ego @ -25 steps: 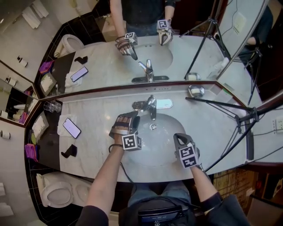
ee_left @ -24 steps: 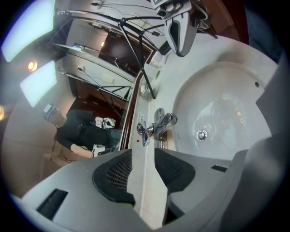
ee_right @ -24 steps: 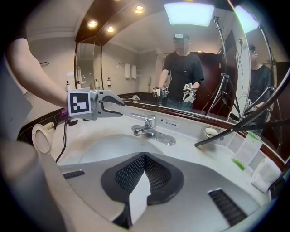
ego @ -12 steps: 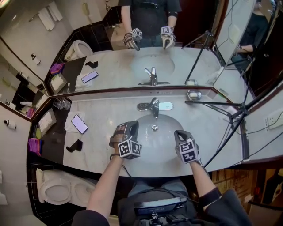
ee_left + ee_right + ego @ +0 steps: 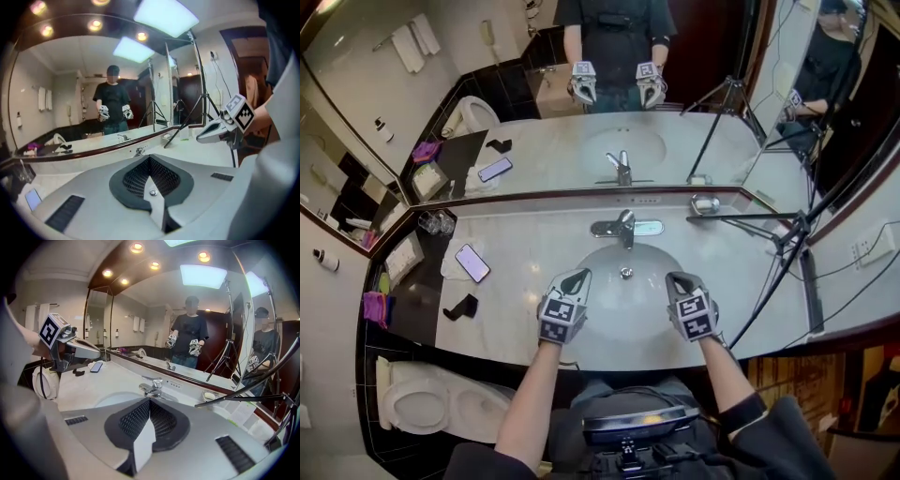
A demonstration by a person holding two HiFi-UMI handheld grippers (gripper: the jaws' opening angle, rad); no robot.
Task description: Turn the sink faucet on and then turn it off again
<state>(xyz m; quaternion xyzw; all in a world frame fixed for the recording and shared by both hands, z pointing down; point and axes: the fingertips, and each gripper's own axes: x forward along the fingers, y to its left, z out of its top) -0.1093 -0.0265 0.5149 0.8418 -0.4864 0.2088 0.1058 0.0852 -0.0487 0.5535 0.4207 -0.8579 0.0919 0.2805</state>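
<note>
**Over the front of the sink: both claws shut, both empty, faucet standing clear**

Along the far left of the counter (image 5: pixel 525 281) I see two drinking glasses (image 5: pixel 436 222) near the mirror corner. In front of them a phone (image 5: pixel 472 262) lies on a white cloth, and a small black holder (image 5: pixel 461 307) sits close to the counter's front edge. The marble between those things and the bowl is bare, so I have room on that side.

My left gripper (image 5: pixel 578 277) hangs over the left front part of the basin (image 5: pixel 623 305). Its own view shows the jaws pressed together with nothing between them. The drain (image 5: pixel 625 273) sits in the gap between my two claws. The faucet (image 5: pixel 623 226) stands behind the bowl, just under the mirror's dark lower edge, well apart from both grippers, and its lever points forward over the bowl.

My right gripper (image 5: pixel 678 279) hangs over the right front of the basin, level with the left one. Its jaws are closed too and grip nothing.

To the right, a soap dish (image 5: pixel 705 203) sits by the mirror. A tripod (image 5: pixel 787 234) reaches its black legs across that end of the counter, one running down past the right claw to the front edge. That side is tighter.
</note>
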